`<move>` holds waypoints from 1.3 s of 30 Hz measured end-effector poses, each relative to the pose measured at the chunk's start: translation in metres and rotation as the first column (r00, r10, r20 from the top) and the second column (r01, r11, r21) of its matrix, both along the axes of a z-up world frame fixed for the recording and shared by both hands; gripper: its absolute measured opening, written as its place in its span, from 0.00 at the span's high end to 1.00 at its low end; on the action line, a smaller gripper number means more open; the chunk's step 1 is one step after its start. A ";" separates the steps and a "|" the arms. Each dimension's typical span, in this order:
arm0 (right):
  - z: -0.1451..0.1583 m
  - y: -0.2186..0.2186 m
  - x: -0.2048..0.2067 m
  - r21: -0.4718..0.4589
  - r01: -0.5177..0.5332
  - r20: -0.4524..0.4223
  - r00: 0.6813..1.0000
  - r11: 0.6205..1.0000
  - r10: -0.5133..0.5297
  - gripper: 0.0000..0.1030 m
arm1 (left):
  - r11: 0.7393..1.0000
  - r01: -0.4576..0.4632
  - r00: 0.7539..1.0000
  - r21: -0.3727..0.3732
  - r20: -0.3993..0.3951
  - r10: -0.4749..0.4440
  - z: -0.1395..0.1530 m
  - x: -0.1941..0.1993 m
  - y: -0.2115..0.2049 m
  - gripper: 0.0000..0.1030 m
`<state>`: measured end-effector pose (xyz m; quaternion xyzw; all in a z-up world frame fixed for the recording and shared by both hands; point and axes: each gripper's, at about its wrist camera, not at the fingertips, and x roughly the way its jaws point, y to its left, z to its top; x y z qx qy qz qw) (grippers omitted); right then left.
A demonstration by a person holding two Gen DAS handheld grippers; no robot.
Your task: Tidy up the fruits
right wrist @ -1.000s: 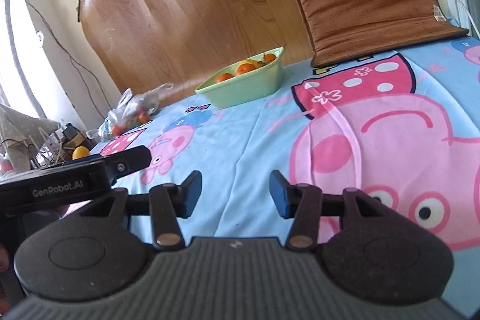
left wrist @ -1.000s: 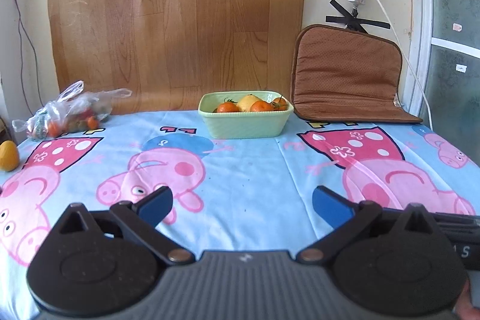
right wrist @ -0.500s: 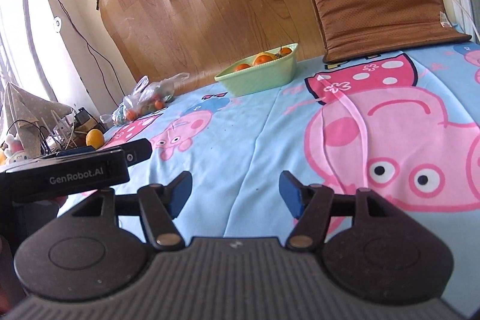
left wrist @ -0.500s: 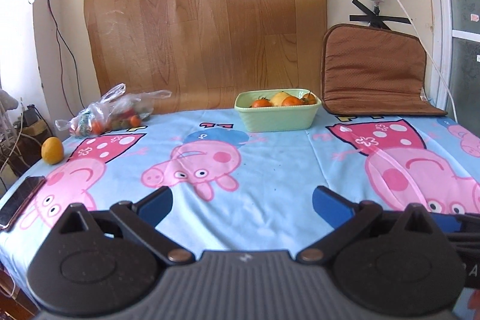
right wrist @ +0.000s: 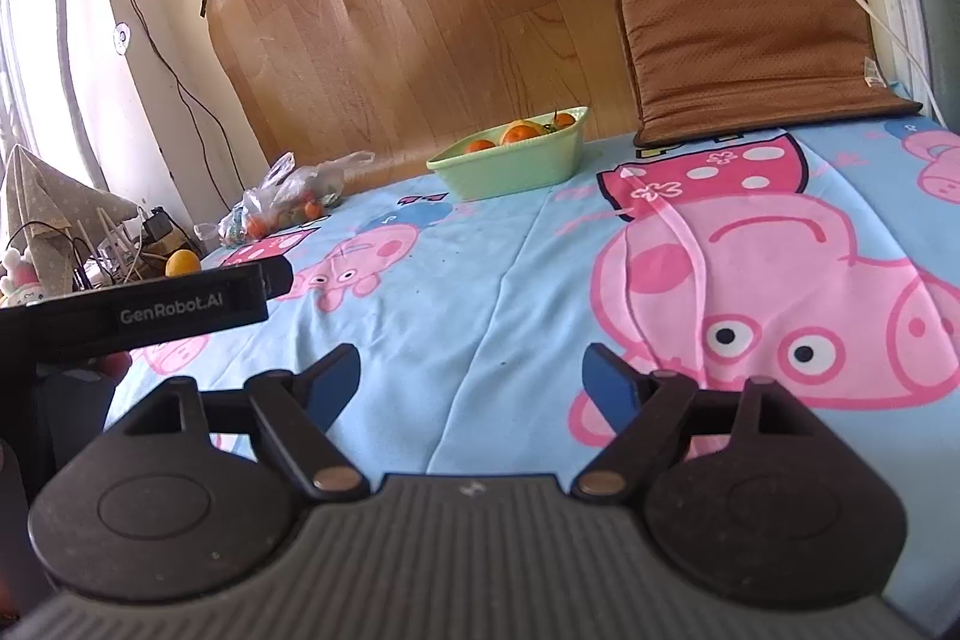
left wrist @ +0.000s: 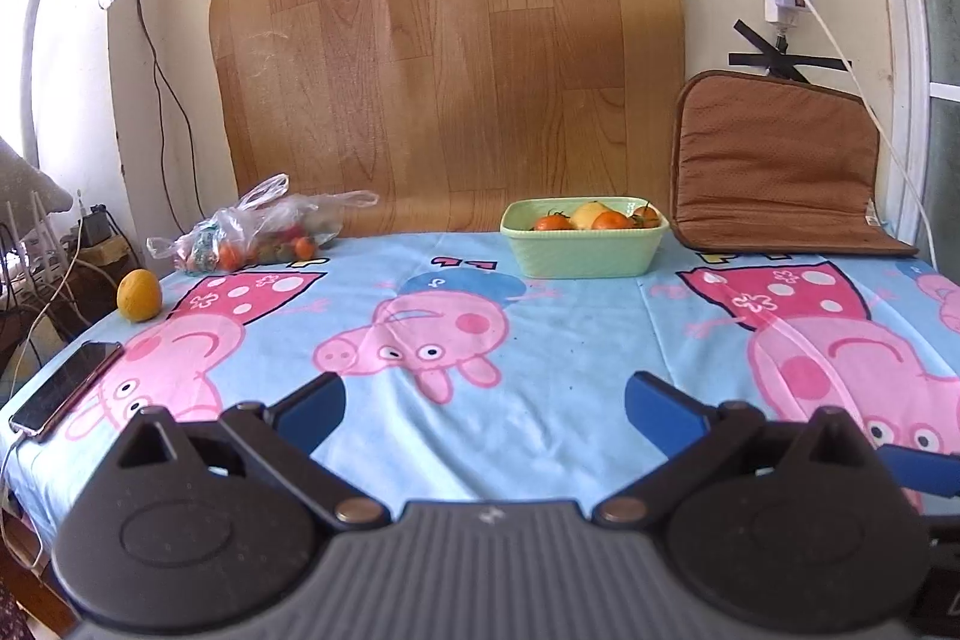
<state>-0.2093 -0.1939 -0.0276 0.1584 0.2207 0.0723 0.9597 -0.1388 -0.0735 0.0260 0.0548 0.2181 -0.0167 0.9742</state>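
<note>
- The left tool [left wrist: 483, 403] hangs over the near edge of the worktop [left wrist: 570, 352], its blue fingers [left wrist: 312, 409] spread wide with only the cartoon-pig cloth between them.
- The right tool [right wrist: 471, 376] sits just beside it, its jaws opening, nothing between them (the left tool's black body, lettered "GenRobot.AI", crosses the left side of the right wrist view).
- A phone [left wrist: 66, 388] lies at the near left corner of the worktop, a cable plugged into its near end.
- Farther back on the left edge a lone yellow-orange fruit [left wrist: 139, 295] rests on the cloth, apart from everything else.
- Behind it, a clear plastic bag [left wrist: 258, 235] of small red and orange fruits slumps near the wall.
- At the far middle stands a pale green dish [left wrist: 582, 250] holding oranges, a yellow fruit and stemmed tomatoes.
- A brown cushion [left wrist: 774, 166] leans against the wall just right of the dish.
- A wood-pattern sheet [left wrist: 450, 40] is taped to the wall behind.
</note>
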 end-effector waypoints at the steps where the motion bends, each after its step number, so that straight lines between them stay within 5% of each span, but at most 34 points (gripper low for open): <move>1: 0.000 -0.001 0.000 0.001 0.003 -0.002 1.000 1.000 -0.003 0.19 | 1.000 -0.005 1.000 0.002 0.000 0.005 -0.001 0.000 0.000 0.00; 17: 0.001 -0.003 -0.001 0.005 0.027 -0.013 1.000 1.000 -0.027 0.17 | 0.999 -0.010 1.000 0.035 0.002 0.010 -0.004 -0.003 -0.003 0.00; 27: 0.002 -0.003 -0.003 0.001 0.027 -0.006 1.000 1.000 -0.027 0.16 | 0.996 0.048 0.999 -0.072 -0.022 -0.050 0.002 -0.003 0.011 0.00; 39: 0.003 -0.001 -0.003 -0.003 0.023 -0.006 1.000 1.000 -0.023 0.15 | 0.999 0.019 0.998 -0.026 -0.063 -0.020 -0.004 -0.002 0.010 0.00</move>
